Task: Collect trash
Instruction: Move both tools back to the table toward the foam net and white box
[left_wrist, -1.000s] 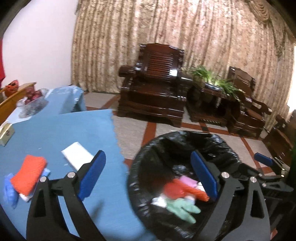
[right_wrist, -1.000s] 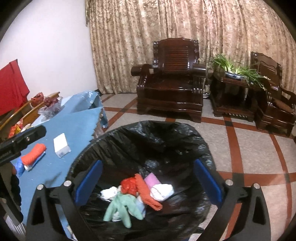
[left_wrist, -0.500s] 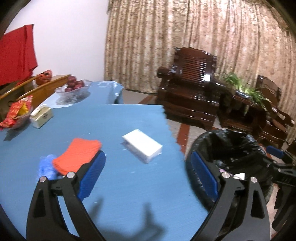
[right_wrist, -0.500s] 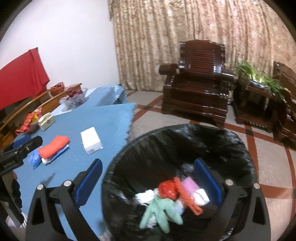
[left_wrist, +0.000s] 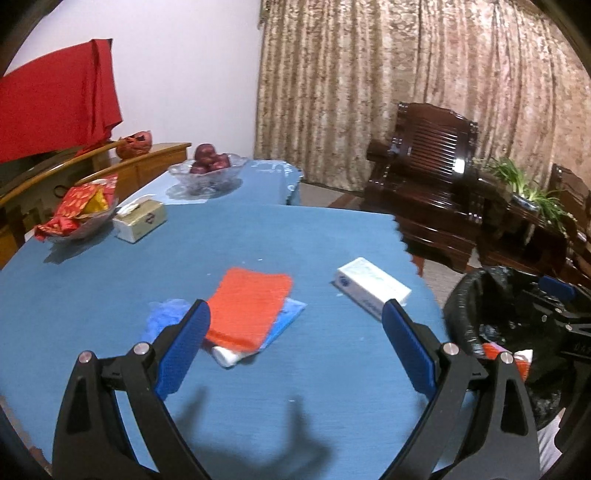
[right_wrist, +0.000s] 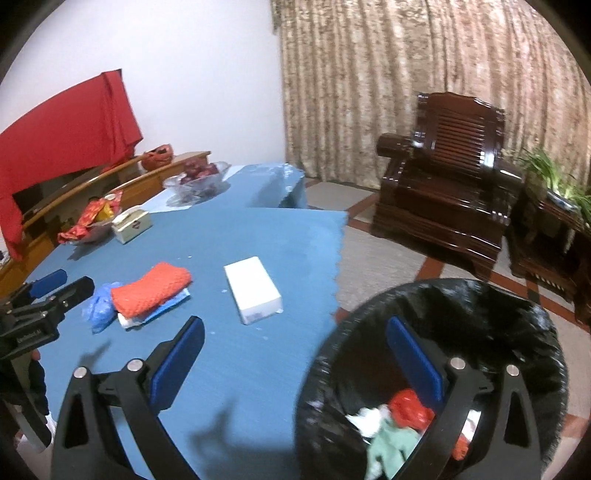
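On the blue table (left_wrist: 258, 236) lie an orange knitted cloth (left_wrist: 247, 306) on a light-blue sheet, a crumpled blue glove (left_wrist: 162, 317) to its left, and a white box (left_wrist: 373, 288) near the right edge. My left gripper (left_wrist: 295, 339) is open and empty, hovering just before the cloth. My right gripper (right_wrist: 295, 354) is open and empty, over the table edge and the black-lined bin (right_wrist: 517, 325), which holds red, green and white scraps (right_wrist: 399, 424). The cloth (right_wrist: 151, 288), box (right_wrist: 255, 290) and left gripper's fingers (right_wrist: 48, 280) show in the right wrist view.
At the table's far left stand a tissue box (left_wrist: 140, 219), a dish of red packets (left_wrist: 77, 214) and a glass bowl of fruit (left_wrist: 208, 168). Dark wooden armchairs (left_wrist: 428, 173) and a plant (left_wrist: 528, 188) stand beyond on the tiled floor. The bin (left_wrist: 491, 295) is right of the table.
Both grippers have swung left, away from over the bin and toward the table. The cloth, glove and box now sit centred in front of the left gripper. Both stayed open.
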